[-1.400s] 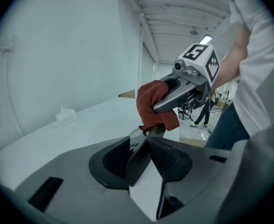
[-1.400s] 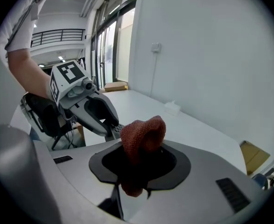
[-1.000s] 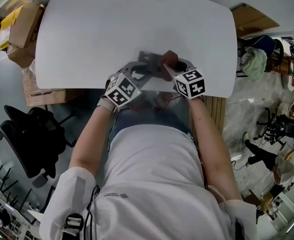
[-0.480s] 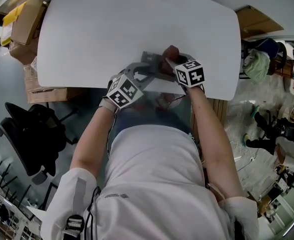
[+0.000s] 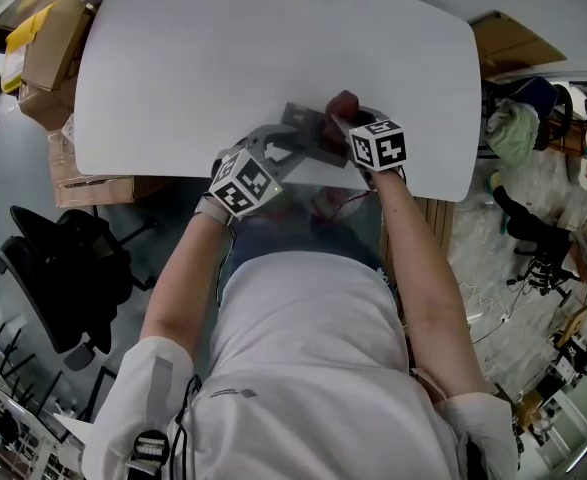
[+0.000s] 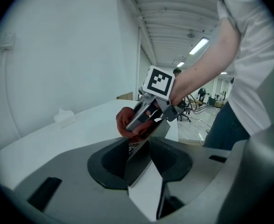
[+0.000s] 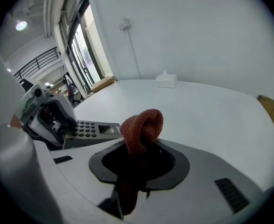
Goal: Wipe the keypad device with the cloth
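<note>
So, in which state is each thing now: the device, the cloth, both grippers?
left gripper: shut on the keypad device.
right gripper: shut on the cloth.
keypad device: held tilted, keys uncovered.
cloth: bunched into a wad.
tissue box: stands on the table, untouched.

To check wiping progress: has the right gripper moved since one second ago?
Yes. The right gripper moved farther in over the table, away from its near edge.

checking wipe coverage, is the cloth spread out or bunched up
Bunched up: the red-brown cloth is a wad pinched between the right gripper's jaws, looping over past their tips, not laid flat.
</note>
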{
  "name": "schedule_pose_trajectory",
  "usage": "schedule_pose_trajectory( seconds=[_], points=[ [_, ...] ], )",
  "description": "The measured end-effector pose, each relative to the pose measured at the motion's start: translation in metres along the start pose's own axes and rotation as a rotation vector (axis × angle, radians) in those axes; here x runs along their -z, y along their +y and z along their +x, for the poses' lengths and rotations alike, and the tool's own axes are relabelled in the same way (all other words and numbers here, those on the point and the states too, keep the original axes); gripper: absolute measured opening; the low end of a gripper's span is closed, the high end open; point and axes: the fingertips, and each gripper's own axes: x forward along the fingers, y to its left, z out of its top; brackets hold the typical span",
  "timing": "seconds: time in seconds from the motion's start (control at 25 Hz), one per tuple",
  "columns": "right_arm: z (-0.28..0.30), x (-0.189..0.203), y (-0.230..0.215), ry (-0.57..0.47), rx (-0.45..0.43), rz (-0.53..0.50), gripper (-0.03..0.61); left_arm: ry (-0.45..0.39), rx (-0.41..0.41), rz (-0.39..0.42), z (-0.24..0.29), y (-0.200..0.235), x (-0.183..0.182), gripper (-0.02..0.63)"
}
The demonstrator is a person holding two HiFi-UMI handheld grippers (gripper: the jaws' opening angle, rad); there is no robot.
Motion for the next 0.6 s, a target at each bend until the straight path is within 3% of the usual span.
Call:
schedule_pose_trajectory(
  seconds=[0.28,0.6],
  points=[
    [-0.013,0.006,0.012,-0.012,0.027,-0.016,0.112,0.005,0.022,0.027,-0.002,0.001,0.001,0.144],
    [-0.033,0.005,0.043,-0.031,-0.015,-0.050,0.110,-0.001,0.031,0.028,-0.003,0.001,0.002,0.149]
  ],
)
